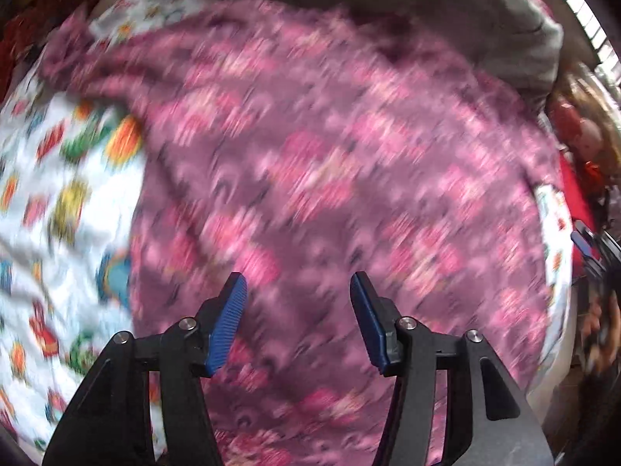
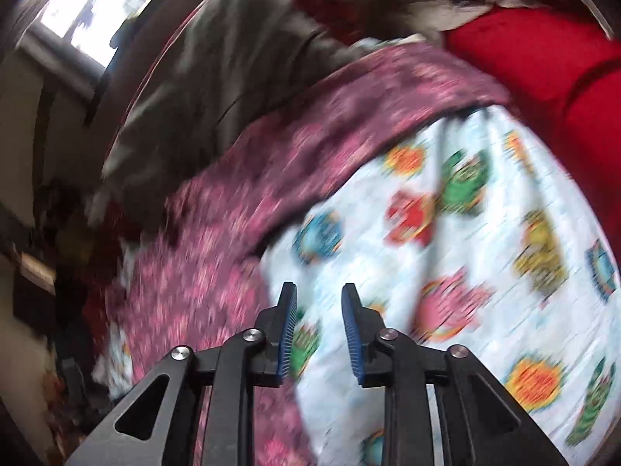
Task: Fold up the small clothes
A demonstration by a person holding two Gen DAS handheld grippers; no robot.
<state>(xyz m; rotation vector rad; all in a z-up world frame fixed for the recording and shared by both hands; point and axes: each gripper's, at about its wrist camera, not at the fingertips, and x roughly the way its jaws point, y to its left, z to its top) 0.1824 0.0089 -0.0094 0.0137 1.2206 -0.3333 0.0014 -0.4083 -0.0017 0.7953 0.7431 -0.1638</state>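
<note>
The pink garment (image 1: 330, 163) looks light, limp and soft, best pinched at its 9 o'clock edge; both grippers' fingers (image 1: 229, 322) (image 2: 289, 330) are released, empty

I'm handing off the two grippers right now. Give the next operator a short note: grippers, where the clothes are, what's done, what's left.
Left gripper: open, empty, over the pink-patterned purple garment.
Right gripper: open, empty, over the white sheet with colourful prints, beside the garment's edge.
The garment lies spread on the sheet; a grey cloth sits beyond it.
Done: garment appears laid out and released; blur hides any folds.
Left: probably regrip the edges and fold it.
</note>
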